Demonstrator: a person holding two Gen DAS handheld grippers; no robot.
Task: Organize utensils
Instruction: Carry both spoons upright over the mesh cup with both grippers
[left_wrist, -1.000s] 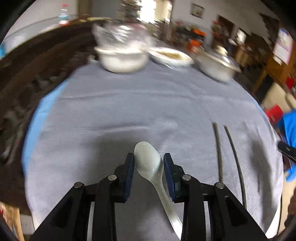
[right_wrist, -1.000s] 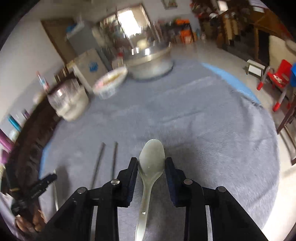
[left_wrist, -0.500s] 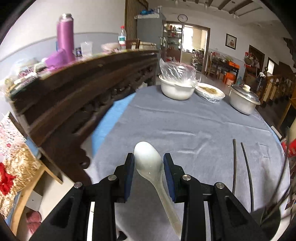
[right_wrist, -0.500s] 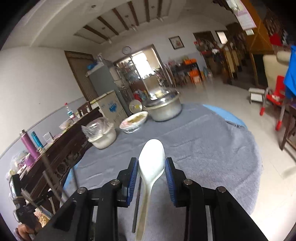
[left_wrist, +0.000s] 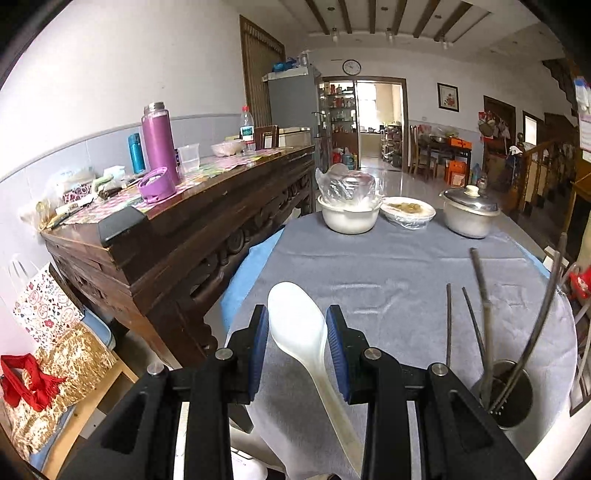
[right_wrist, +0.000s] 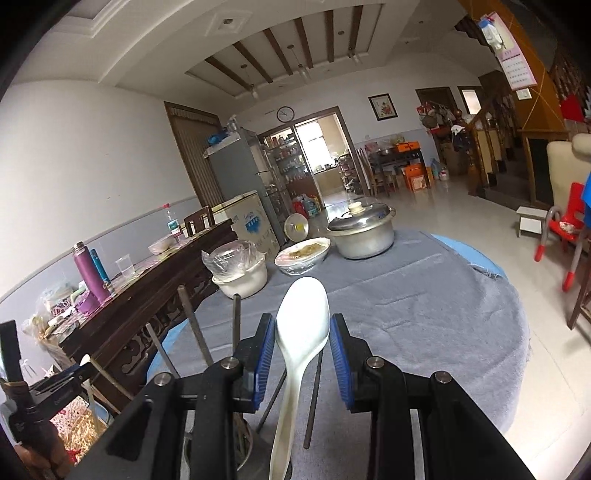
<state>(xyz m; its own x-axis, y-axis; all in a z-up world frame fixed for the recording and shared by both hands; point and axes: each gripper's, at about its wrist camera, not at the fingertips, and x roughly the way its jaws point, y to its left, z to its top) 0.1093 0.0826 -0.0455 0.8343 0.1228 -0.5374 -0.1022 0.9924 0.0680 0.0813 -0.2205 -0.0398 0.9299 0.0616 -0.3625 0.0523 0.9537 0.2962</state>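
Observation:
My left gripper (left_wrist: 297, 343) is shut on a white plastic spoon (left_wrist: 295, 325), bowl forward, held above the near edge of the grey-clothed round table (left_wrist: 388, 266). My right gripper (right_wrist: 302, 349) is shut on another white spoon (right_wrist: 303, 321), lifted above the table. A metal utensil cup (left_wrist: 504, 395) stands at the table's near right with several long utensils (left_wrist: 484, 314) in it; it is mostly hidden under my right gripper in the right wrist view. Two dark chopsticks (left_wrist: 460, 325) lie on the cloth beside the cup.
A white bowl with a plastic bag (left_wrist: 349, 212), a covered dish (left_wrist: 408, 210) and a lidded metal pot (left_wrist: 469, 214) stand at the table's far side. A dark wooden sideboard (left_wrist: 177, 236) with bottles runs along the left.
Both grippers rose and tilted up from looking down at the cloth, each still holding its spoon. The utensil cup has come into view at the left wrist view's lower right.

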